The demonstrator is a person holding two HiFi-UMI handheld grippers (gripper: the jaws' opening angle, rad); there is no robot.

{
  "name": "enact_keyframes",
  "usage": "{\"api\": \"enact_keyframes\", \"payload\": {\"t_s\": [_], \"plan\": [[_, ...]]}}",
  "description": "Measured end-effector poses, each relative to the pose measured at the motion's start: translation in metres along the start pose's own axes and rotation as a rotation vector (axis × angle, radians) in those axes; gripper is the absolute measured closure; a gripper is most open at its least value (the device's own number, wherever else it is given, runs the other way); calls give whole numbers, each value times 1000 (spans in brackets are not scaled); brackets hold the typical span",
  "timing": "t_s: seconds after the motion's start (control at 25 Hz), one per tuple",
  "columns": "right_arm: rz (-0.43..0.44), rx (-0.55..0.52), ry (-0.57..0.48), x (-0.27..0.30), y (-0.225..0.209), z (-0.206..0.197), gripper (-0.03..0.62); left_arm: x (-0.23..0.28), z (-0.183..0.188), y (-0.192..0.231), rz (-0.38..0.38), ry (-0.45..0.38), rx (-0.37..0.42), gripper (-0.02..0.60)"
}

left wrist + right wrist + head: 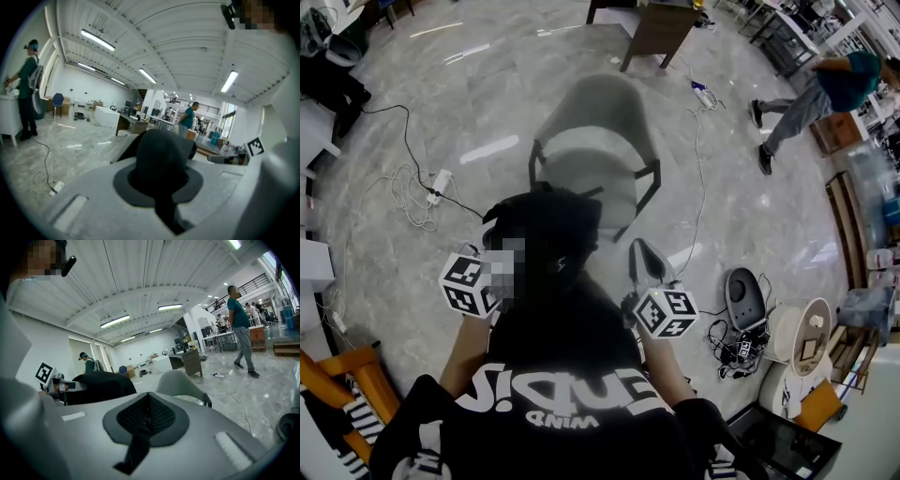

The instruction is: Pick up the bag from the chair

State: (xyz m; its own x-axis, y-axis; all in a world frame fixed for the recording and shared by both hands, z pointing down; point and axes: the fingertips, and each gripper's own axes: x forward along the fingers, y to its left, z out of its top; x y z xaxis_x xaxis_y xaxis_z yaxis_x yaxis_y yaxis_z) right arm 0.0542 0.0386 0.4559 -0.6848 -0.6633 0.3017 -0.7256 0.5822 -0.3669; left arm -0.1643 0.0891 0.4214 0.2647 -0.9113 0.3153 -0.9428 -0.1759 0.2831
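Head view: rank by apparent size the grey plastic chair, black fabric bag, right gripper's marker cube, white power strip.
Grey plastic chair
Black fabric bag, though nearer the camera
Right gripper's marker cube
White power strip

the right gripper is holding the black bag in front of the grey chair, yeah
No: the left gripper holds the black bag in front of the grey chair. The right gripper view shows the bag at the left gripper, while the right gripper's own jaws are shut on nothing.

Glossy stone floor (422, 56) — matt plastic chair (598, 112) — cloth bag (548, 230)
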Motion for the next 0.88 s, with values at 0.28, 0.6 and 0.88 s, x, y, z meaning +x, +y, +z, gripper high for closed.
{"api": "enact_keyframes", "payload": {"t_s": [0.28, 0.6, 0.88], "plan": [[21, -11, 24, 10, 12, -8, 591, -4, 5, 8, 1, -18, -1, 552], [31, -7, 32, 15, 14, -7, 591, 4, 14, 11, -5, -23, -2, 554], [24, 4, 28, 20, 12, -8, 591, 8, 18, 17, -12, -25, -11, 552]]}}
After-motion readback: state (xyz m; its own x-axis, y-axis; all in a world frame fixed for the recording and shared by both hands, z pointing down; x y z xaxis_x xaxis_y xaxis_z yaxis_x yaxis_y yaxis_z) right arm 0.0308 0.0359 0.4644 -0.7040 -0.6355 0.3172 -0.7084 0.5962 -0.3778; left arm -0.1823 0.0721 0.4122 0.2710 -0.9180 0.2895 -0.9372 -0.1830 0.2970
